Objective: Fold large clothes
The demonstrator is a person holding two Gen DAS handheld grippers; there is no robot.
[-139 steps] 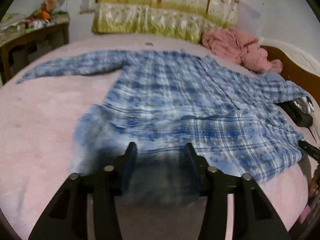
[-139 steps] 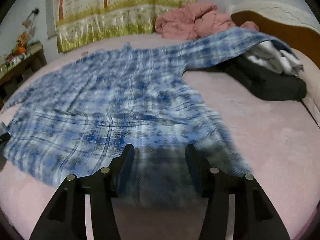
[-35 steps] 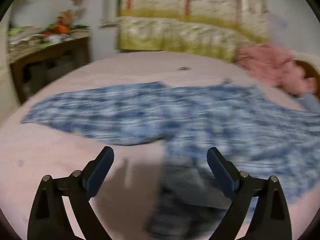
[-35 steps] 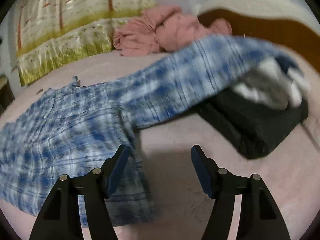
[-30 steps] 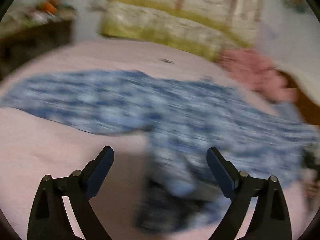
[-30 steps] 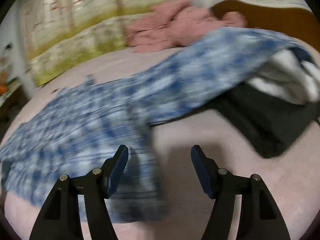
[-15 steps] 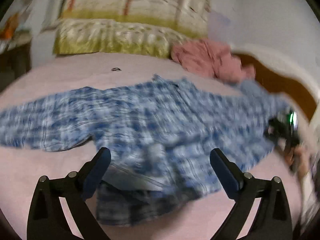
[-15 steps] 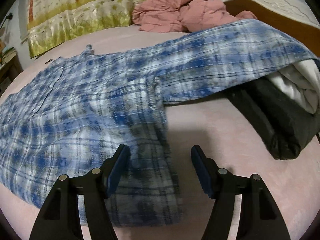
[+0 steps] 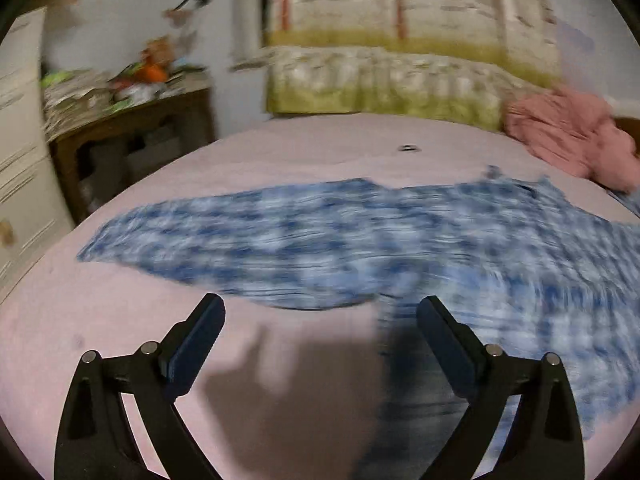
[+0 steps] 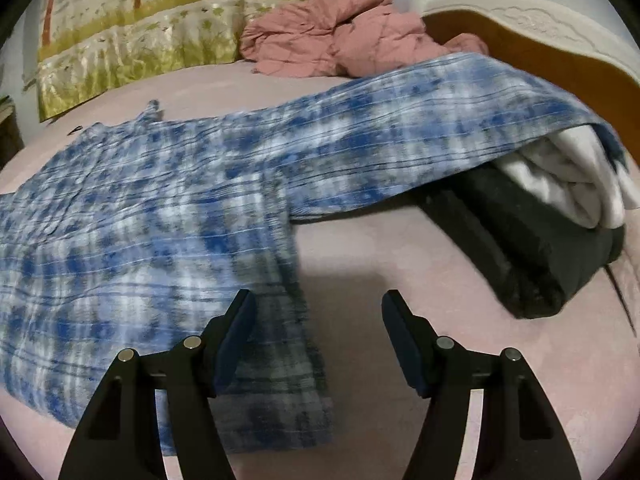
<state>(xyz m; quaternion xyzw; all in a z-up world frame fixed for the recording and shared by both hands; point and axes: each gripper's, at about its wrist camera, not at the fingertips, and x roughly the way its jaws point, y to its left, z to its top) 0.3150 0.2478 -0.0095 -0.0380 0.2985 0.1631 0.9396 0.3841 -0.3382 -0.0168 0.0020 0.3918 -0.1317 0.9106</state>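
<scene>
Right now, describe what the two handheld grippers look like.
Both look alike: the left gripper and right gripper have matte black angular arms with triangular cut-outs and round silver pins. Their fingers carry flat dark blue pads. No cables or markings show.

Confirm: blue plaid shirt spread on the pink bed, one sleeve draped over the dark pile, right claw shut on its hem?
Not quite. The right wrist view shows the right claw open, gripping nothing. The blue plaid shirt is spread, its sleeve draped over the dark pile.
</scene>
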